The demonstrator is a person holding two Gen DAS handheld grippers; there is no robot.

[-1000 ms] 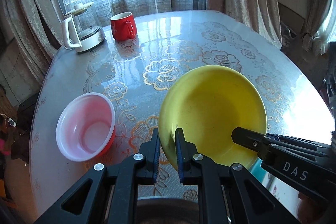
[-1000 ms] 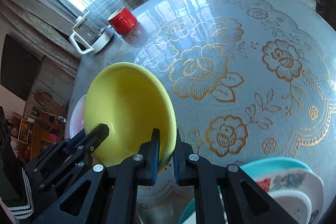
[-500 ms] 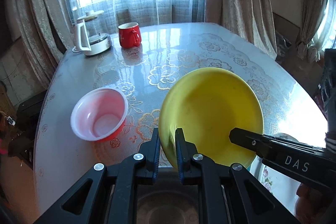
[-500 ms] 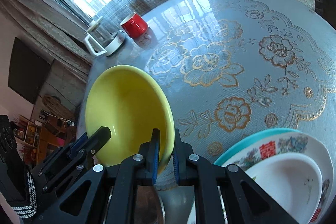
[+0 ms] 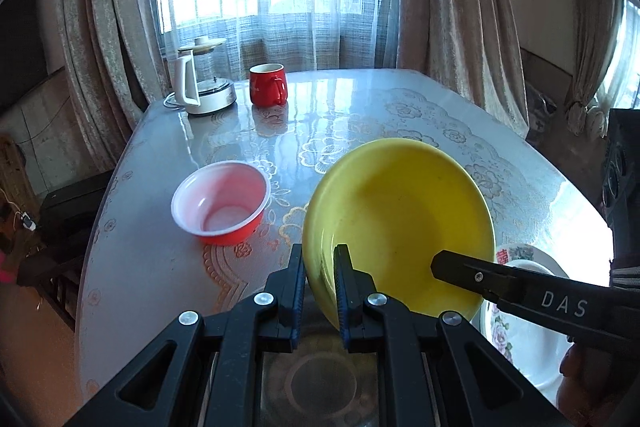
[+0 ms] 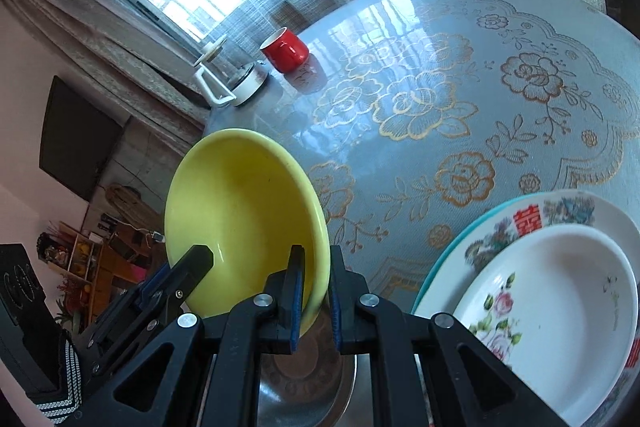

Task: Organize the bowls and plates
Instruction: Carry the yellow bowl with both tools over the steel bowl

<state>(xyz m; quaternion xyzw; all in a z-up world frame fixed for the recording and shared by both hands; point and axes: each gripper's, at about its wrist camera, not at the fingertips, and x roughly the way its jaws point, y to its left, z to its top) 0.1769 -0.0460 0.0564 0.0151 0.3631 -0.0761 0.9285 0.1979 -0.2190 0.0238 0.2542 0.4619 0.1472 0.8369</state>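
A yellow bowl (image 5: 400, 223) is held in the air above the table by both grippers. My left gripper (image 5: 320, 287) is shut on its near-left rim. My right gripper (image 6: 314, 291) is shut on the opposite rim of the yellow bowl (image 6: 240, 223). A steel bowl (image 5: 320, 383) sits right below the held bowl, also in the right wrist view (image 6: 308, 375). A pink-and-red plastic bowl (image 5: 221, 201) stands on the table to the left. A stack of patterned plates (image 6: 552, 307) with a white floral one on top lies at the right.
A red mug (image 5: 268, 85) and a white glass kettle (image 5: 202, 77) stand at the far edge of the table (image 5: 360, 115) by the curtained window. The table carries a glossy floral cloth (image 6: 460, 99). A dark cabinet stands off the left edge.
Both grippers have lifted the yellow bowl and pulled it back toward the near edge. The steel bowl and the plate stack have come further into view below.
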